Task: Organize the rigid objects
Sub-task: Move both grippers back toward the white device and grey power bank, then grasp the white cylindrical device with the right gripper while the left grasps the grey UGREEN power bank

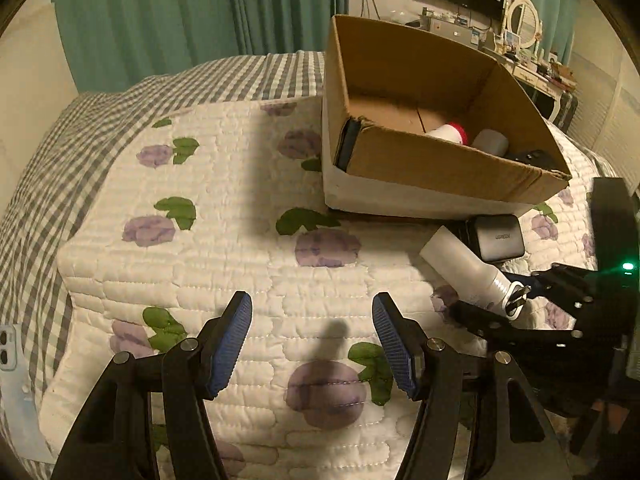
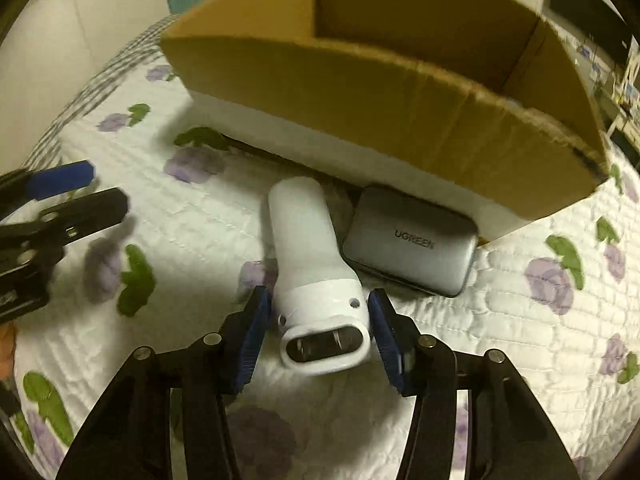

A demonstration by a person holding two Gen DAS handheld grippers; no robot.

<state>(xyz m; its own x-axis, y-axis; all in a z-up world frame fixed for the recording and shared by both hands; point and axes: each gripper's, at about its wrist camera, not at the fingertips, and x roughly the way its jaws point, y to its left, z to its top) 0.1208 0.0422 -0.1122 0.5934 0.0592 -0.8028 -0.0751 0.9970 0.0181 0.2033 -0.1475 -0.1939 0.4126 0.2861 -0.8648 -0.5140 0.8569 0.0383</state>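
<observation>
Here the right gripper [image 2: 318, 338] pinches one white plug-in device [image 2: 316, 276] at its wide pronged end, a blue pad pressed against each side; two metal prongs face the camera. The device lies on the flowered quilt [image 2: 192, 232], its rounded far end pointing away from the gripper toward one cardboard box [image 2: 400, 120]. Just right of the device, ahead of the gripper's right finger, lies one grey UGREEN charger [image 2: 412, 248], set against the box's white base.

The left gripper [image 1: 312, 336] hangs over bare quilt with its two fingers spread wide and nothing between them. The box stands ahead of it and to the right. Inside the box, three things show: one white bottle with a red band [image 1: 450, 133], one pale rounded container [image 1: 491, 142] and one black object [image 1: 530, 158] that I cannot identify.
</observation>
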